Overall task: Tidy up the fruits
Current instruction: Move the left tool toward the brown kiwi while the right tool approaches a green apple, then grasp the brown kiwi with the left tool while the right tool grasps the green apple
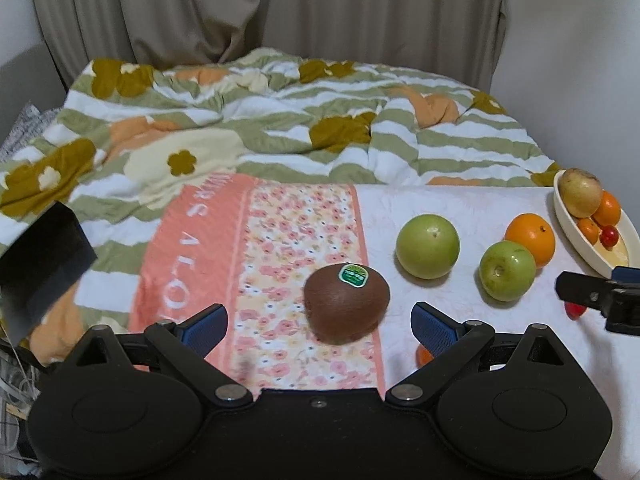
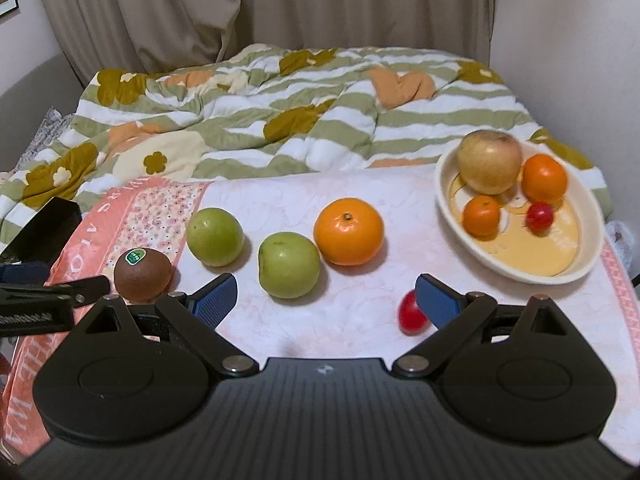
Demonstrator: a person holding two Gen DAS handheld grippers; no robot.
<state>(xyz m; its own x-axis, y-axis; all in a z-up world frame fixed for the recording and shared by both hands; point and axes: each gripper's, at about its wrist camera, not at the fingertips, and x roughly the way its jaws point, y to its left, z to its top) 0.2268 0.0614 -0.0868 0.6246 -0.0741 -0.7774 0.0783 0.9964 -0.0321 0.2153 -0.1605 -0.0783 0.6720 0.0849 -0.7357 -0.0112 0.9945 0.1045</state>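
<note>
A brown kiwi (image 1: 346, 304) with a green sticker lies on the floral towel, just ahead of my left gripper (image 1: 318, 320), which is open with nothing between its fingers. My right gripper (image 2: 326, 300) is also open and empty. A green apple (image 2: 289, 265) sits a little ahead of it, between the fingers' lines. A second green apple (image 2: 215, 236) and a large orange (image 2: 349, 231) lie nearby. A red cherry tomato (image 2: 412, 318) rests against the inside of the right finger. The cream oval bowl (image 2: 532, 278) at the right holds a yellowish apple (image 2: 490, 162), two small oranges and a cherry tomato.
The fruit lies on a pale cloth beside a pink floral towel (image 1: 280, 240) on a bed. A rumpled green-striped quilt (image 1: 280, 120) and curtains are behind. A small orange fruit (image 1: 423, 356) peeks out under the left gripper's right finger. A dark object (image 1: 40, 264) sits at the left.
</note>
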